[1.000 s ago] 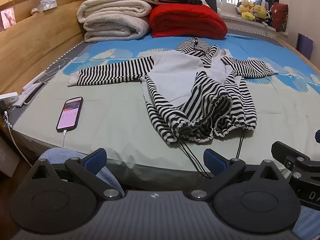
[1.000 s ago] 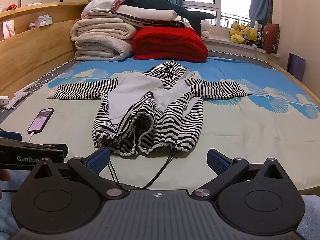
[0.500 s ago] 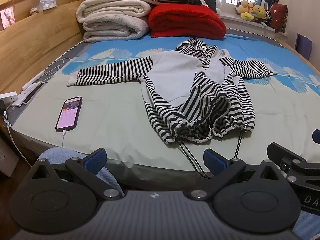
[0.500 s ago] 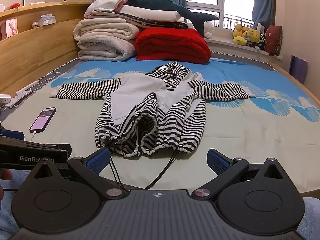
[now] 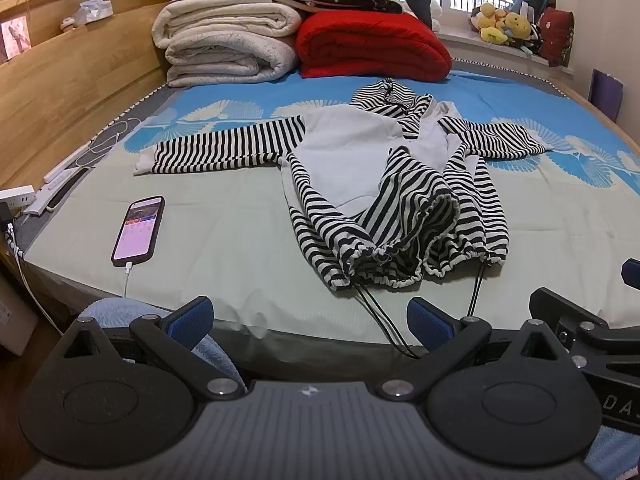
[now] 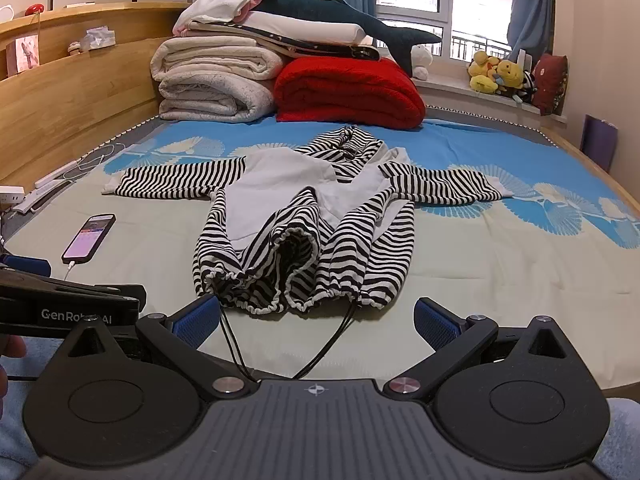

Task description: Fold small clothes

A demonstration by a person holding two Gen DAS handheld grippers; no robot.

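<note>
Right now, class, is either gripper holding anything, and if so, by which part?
Nothing is held. The left gripper and right gripper are both open, short of the striped hoodie lying on the bed.

Each gripper, the left gripper (image 5: 310,318) and the right gripper (image 6: 316,320), has a ribbed grey body, two black round-disc arms with silver screws, blue textured pads (image 6: 196,320), and white "GenRob" lettering at the right view's lower left.

"GenRob…AI" on left hand-held gripper (image 6: 72,308)
</note>
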